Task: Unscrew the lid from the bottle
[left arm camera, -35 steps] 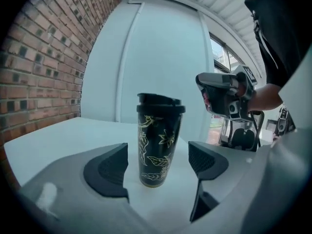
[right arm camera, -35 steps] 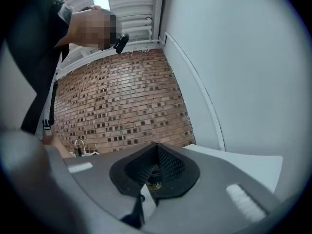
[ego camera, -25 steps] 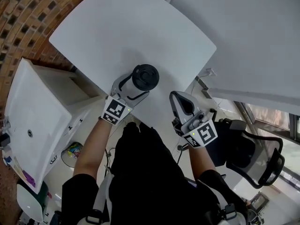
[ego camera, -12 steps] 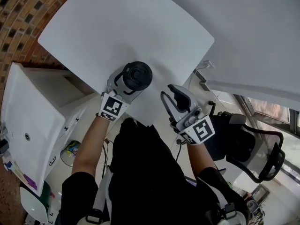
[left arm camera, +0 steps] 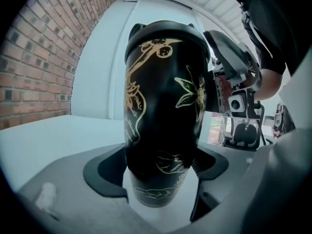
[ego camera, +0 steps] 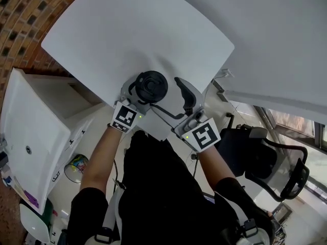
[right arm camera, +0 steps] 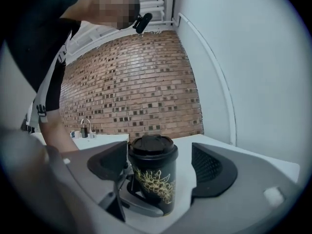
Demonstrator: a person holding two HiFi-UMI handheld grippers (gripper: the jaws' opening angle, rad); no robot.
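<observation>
A black bottle (ego camera: 150, 86) with gold flower print stands near the front edge of the white table (ego camera: 127, 29); its black lid (right arm camera: 152, 145) sits on top. My left gripper (ego camera: 134, 95) is shut on the bottle's lower body, and its pads press both sides in the left gripper view (left arm camera: 158, 172). My right gripper (ego camera: 172, 100) is just right of the bottle with its jaws opening. In the right gripper view (right arm camera: 161, 167) the bottle (right arm camera: 153, 179) stands a little ahead between the spread jaws, touching neither. The left gripper (right arm camera: 139, 199) shows at the bottle's base.
A white cabinet with a sink (ego camera: 36, 131) stands left of the table by the brick wall (ego camera: 20, 14). A black office chair (ego camera: 276, 162) is at the lower right. A second white surface (ego camera: 276, 34) lies to the right.
My right gripper has swung left up to the bottle and its jaws have spread from shut to wide. The left gripper still holds the bottle, shifted slightly towards the table's front edge.
</observation>
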